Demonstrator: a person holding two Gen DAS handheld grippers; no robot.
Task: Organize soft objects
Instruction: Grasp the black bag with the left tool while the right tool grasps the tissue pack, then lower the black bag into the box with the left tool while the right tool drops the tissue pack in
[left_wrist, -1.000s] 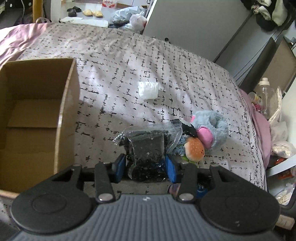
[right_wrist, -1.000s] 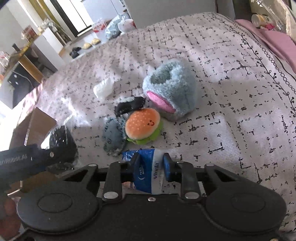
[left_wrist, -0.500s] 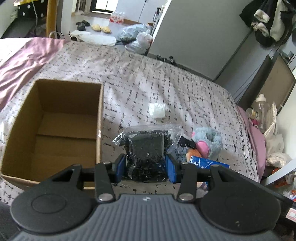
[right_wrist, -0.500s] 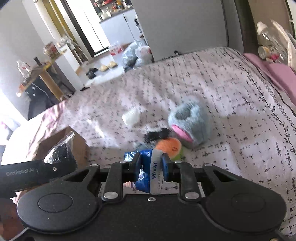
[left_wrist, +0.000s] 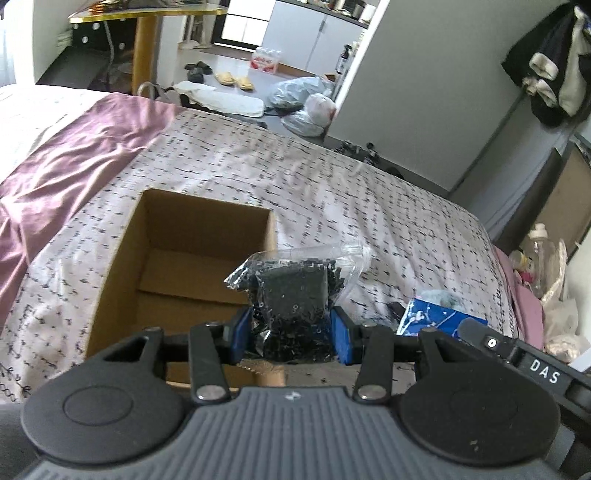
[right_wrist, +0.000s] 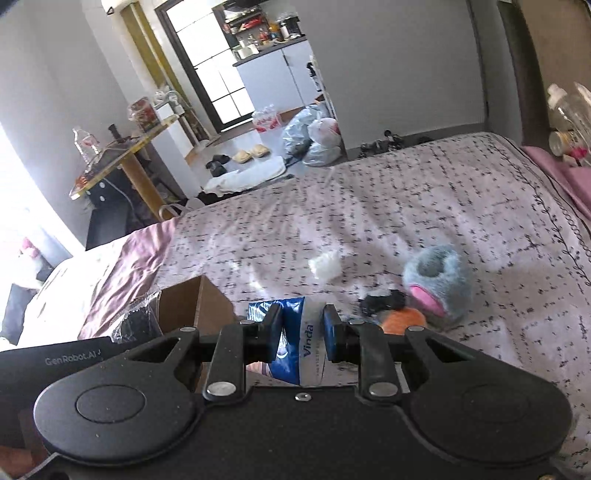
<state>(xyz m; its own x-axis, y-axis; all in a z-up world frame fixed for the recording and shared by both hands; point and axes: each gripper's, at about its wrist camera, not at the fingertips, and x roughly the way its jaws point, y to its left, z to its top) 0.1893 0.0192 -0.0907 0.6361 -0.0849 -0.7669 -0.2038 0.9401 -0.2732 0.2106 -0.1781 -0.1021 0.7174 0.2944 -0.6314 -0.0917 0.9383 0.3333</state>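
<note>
Bed (left_wrist: 369, 206) with patterned cover carries everything. Cardboard box (left_wrist: 122, 258) sits open on it, near its purple-sheet side. Grey plush slipper (right_wrist: 439, 284) lies on the cover, orange burger toy (right_wrist: 402, 319) and a black item (right_wrist: 382, 300) touching beside it; white wad (right_wrist: 325, 264) apart. My left claw (left_wrist: 291, 332) is clamped on a clear bag of black stuff (left_wrist: 291, 295), above the box's near corner. My right claw (right_wrist: 301, 334) is clamped on a blue-white tissue pack (right_wrist: 299, 332), held off the cover.

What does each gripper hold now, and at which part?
The left gripper clamps a clear bag of black items at its lower sides. The right gripper pinches a blue Vinda tissue pack across its middle.
</note>
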